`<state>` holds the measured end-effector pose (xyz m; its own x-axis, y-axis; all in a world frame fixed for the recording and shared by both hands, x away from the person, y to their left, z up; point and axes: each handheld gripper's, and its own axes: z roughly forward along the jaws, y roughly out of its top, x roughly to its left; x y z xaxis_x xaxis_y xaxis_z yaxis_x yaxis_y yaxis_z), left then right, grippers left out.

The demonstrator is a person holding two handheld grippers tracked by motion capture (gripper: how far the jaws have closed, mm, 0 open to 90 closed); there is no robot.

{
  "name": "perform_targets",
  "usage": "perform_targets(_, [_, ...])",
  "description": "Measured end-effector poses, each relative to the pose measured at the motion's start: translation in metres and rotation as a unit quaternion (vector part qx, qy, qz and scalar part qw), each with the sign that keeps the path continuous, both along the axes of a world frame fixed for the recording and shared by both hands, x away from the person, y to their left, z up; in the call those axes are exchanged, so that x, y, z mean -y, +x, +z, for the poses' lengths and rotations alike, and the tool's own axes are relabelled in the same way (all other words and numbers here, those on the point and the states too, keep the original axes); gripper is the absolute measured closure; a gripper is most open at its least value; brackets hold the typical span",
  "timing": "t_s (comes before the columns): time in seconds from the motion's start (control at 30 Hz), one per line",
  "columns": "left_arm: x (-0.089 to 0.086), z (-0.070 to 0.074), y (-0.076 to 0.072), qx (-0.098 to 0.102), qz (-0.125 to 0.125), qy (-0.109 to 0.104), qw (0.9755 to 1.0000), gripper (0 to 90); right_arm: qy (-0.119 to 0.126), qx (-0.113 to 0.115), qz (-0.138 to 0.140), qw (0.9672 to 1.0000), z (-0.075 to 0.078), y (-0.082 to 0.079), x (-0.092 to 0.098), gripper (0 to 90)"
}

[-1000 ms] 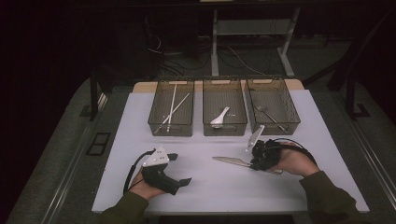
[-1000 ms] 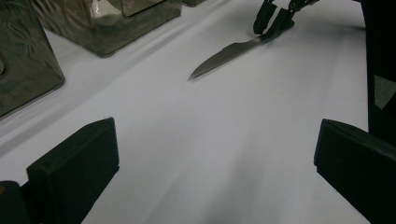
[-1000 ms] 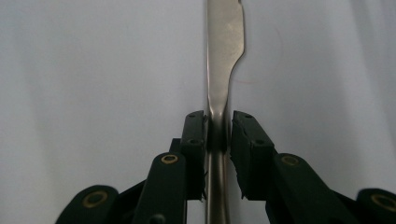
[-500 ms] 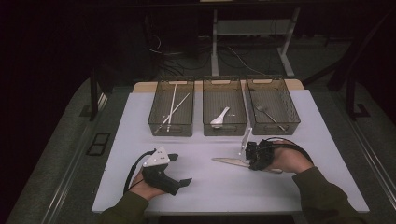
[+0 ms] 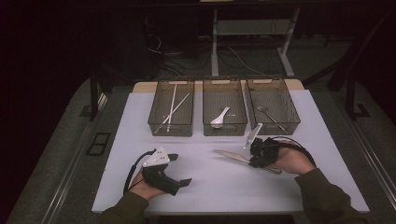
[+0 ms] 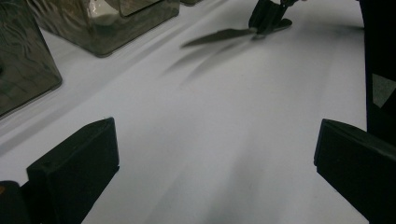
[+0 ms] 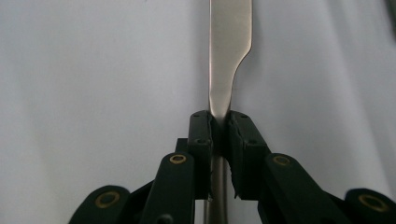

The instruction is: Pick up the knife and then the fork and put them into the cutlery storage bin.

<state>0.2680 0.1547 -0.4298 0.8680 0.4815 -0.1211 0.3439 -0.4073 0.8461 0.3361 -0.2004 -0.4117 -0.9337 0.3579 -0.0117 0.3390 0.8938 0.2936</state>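
Note:
A metal table knife (image 5: 229,155) lies low over the white table (image 5: 210,191), its blade pointing left. My right gripper (image 5: 254,161) is shut on its handle. In the right gripper view the pads pinch the knife (image 7: 229,46) just behind the blade, at my right gripper's (image 7: 219,123) tips. These jaws have just been closing, with the knife between them. My left gripper (image 5: 182,169) rests on the table at the front left, open with nothing in it. In the left gripper view my left gripper's (image 6: 215,154) jaws stand wide apart, and the knife (image 6: 219,36) shows farther off.
Three clear bins stand in a row at the back. The left bin (image 5: 154,122) holds chopsticks (image 5: 173,106), the middle bin (image 5: 208,126) a white spoon (image 5: 219,117), and the right bin (image 5: 292,116) a metal utensil (image 5: 270,115). Dark floor surrounds the table.
My right hand shifted slightly left along the knife, and the grey plate on it tipped more upright. The left hand and gripper stayed put.

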Motion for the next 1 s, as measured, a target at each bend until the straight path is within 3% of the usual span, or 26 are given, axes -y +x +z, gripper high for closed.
perform_targets(0.27, [0.000,0.000,0.000,0.000,0.000,-0.001,1.0000,0.0,0.069,0.014,-0.052,0.9962,0.015,0.004,0.021,79.8])
perform_targets(0.43, [0.000,0.000,0.000,0.001,0.001,-0.002,1.0000,0.0,0.114,0.019,-0.092,0.9890,0.028,0.005,0.034,80.1])
perform_targets(0.47, [0.000,0.000,0.000,0.000,0.001,-0.002,1.0000,0.0,0.113,0.025,-0.093,0.9889,0.031,0.007,0.038,80.1])
perform_targets(0.7, [0.000,0.000,0.001,-0.003,0.003,-0.003,1.0000,0.0,0.147,0.045,-0.131,0.9793,0.059,0.015,0.054,80.0])
perform_targets(1.0, [0.000,0.000,0.002,-0.001,0.008,-0.005,1.0000,0.0,0.151,0.082,-0.180,0.9687,0.098,0.058,0.073,80.0])
